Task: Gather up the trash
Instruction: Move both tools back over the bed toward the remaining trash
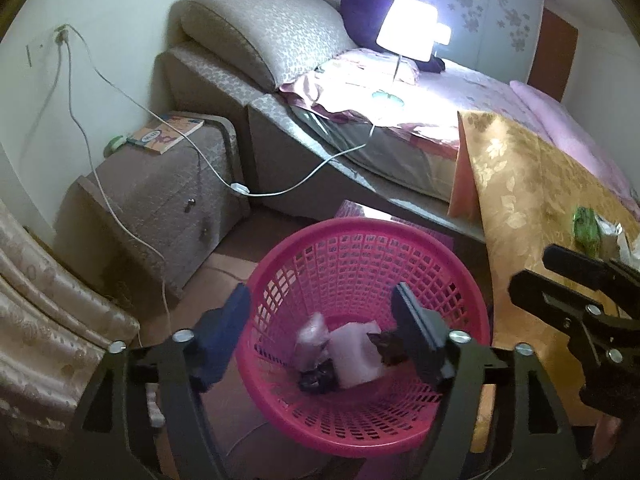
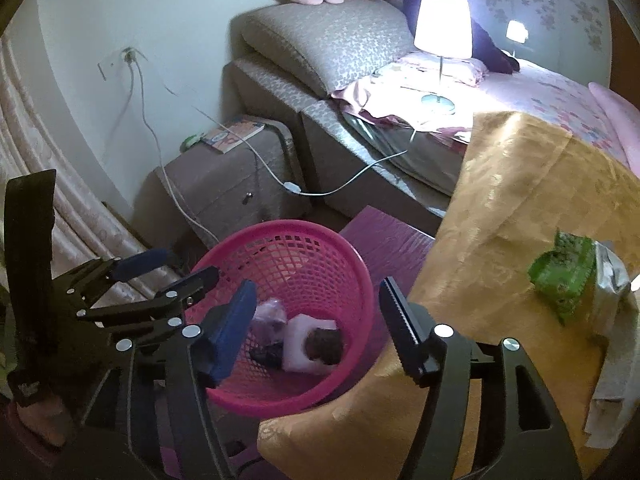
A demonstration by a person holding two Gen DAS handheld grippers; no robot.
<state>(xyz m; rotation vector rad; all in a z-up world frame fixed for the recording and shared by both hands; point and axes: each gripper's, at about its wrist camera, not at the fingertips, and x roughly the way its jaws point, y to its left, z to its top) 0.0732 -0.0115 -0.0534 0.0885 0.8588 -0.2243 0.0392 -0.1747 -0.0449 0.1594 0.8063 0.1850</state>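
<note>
A pink plastic mesh basket (image 1: 352, 252) stands on the floor beside the table; it also shows in the right wrist view (image 2: 296, 248). Crumpled pale and dark trash (image 1: 348, 354) lies at its bottom, seen too in the right wrist view (image 2: 300, 340). My left gripper (image 1: 320, 332) is open and empty above the basket, and shows in the right wrist view (image 2: 172, 268). My right gripper (image 2: 316, 320) is open and empty over the basket's near rim, and shows in the left wrist view (image 1: 536, 272). A green wrapper (image 2: 564, 280) and white tissue (image 2: 612, 360) lie on the gold tablecloth (image 2: 500, 208).
A bed (image 1: 460, 92) with a lit lamp (image 1: 408, 32) stands behind. A padded nightstand (image 1: 168, 184) with a book (image 1: 168, 134) is left of the basket. White cables (image 1: 132, 232) hang from a wall socket. A curtain (image 1: 44, 312) hangs at the left.
</note>
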